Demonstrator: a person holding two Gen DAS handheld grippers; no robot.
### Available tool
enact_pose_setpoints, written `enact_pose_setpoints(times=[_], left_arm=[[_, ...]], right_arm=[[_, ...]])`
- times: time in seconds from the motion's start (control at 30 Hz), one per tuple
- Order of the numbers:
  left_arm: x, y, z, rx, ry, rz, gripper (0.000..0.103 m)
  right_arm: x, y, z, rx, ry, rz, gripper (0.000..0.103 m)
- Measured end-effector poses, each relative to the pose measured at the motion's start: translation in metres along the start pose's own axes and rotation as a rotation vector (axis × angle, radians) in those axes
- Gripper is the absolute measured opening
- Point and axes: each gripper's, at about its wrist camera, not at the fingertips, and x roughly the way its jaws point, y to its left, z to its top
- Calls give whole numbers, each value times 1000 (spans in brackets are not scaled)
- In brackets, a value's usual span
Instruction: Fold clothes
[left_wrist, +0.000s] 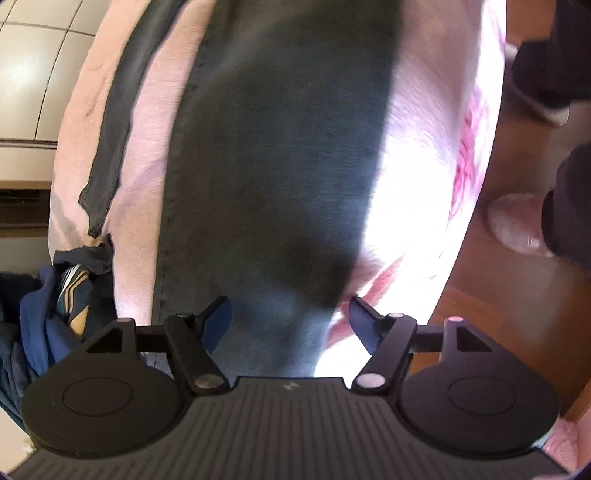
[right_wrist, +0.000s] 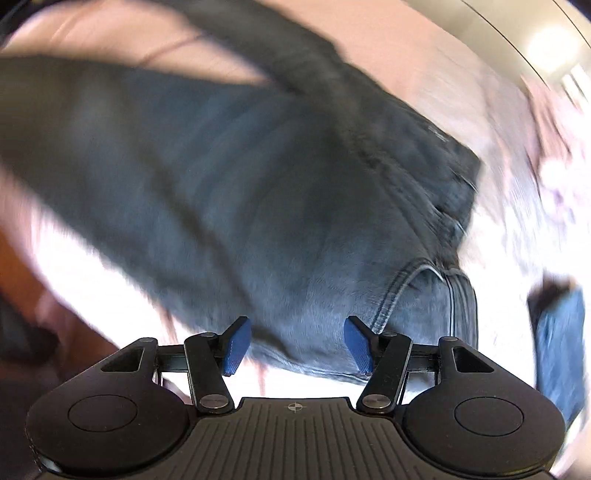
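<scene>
A pair of dark blue-grey jeans (left_wrist: 277, 166) lies spread on a pink blanket (left_wrist: 424, 129). One leg runs up the middle of the left wrist view, and the other leg (left_wrist: 110, 122) lies apart from it on the left. My left gripper (left_wrist: 290, 325) hangs open just above the near end of the middle leg, its blue pads well apart and nothing pressed between them. In the blurred right wrist view the jeans (right_wrist: 221, 184) fill the frame, with a stitched pocket seam (right_wrist: 424, 284) at the right. My right gripper (right_wrist: 297, 345) is open over the denim near that seam.
A heap of blue and striped clothes (left_wrist: 55, 302) lies at the blanket's left edge. Wooden floor (left_wrist: 498, 295) runs along the right, where a person's slippered foot (left_wrist: 517, 225) and dark trouser leg stand. Another blue denim piece (right_wrist: 561, 339) sits at the far right.
</scene>
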Motion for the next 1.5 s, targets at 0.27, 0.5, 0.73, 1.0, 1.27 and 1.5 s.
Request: enact_pose_setpoints(times=[0.27, 0.5, 0.73, 1.0, 1.27, 1.5], left_arm=[[-14, 33, 19, -198, 59, -22, 10], [-37, 95, 20, -472, 67, -75, 6], [-45, 121, 37, -410, 77, -40, 6], [-73, 170, 55, -413, 91, 45, 5], [-108, 284, 71, -468, 71, 134, 4], [-65, 385, 99, -399, 28, 82, 4]], right_arm=[[38, 32, -35, -455, 22, -57, 60], [53, 49, -57, -630, -105, -128, 60], [48, 8, -66, -513, -173, -189, 59], [29, -37, -52, -405, -186, -56, 15], [-68, -125, 22, -308, -349, -77, 13], [-63, -185, 111, -348, -360, -89, 13]])
